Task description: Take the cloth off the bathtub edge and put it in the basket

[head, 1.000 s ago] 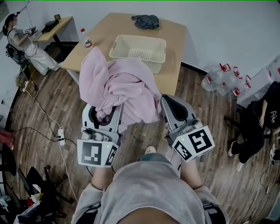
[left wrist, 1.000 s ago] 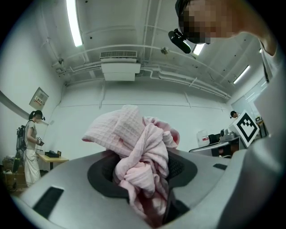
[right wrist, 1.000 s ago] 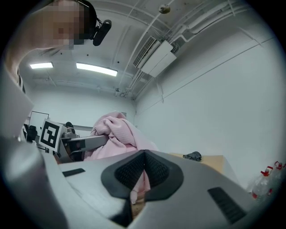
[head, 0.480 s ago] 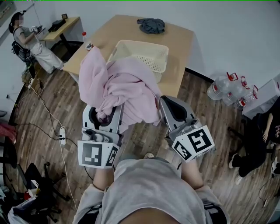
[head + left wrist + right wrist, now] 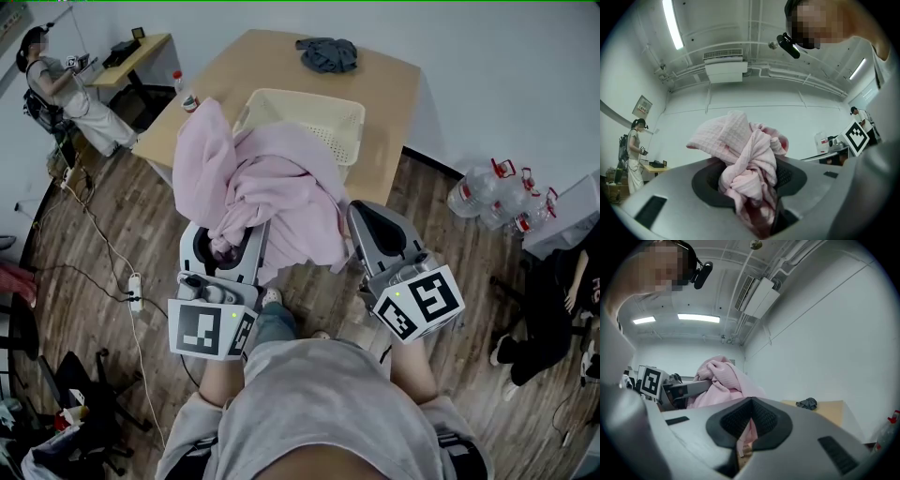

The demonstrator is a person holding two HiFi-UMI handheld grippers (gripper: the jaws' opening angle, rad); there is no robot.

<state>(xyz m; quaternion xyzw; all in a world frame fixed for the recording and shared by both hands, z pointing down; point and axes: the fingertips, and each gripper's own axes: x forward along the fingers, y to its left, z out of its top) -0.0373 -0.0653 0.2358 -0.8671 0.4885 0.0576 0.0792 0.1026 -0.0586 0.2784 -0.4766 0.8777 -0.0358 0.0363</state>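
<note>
L gripper [image 5: 228,246] is clamped on a thick wad of pink cloth [image 5: 272,183]; R gripper [image 5: 364,217] pinches a thin edge. Cloth hangs betw. both, near table [image 5: 272,66] front edge. Lift hem over basket [image 5: 342,112] rim, centre it, release both together.

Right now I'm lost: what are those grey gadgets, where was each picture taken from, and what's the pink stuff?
No robot here: a person holds a grey two-jaw gripper in each hand. One picture comes from a camera on the person's head, looking down; the other two come from cameras riding on the grippers, looking along their jaws. The left gripper is clamped on a bunched pink waffle-textured cloth, and the right gripper pinches an edge of it. Ahead stands a light wooden table with a cream perforated plastic basket, a crumpled dark grey cloth and a small red-capped bottle.
</note>
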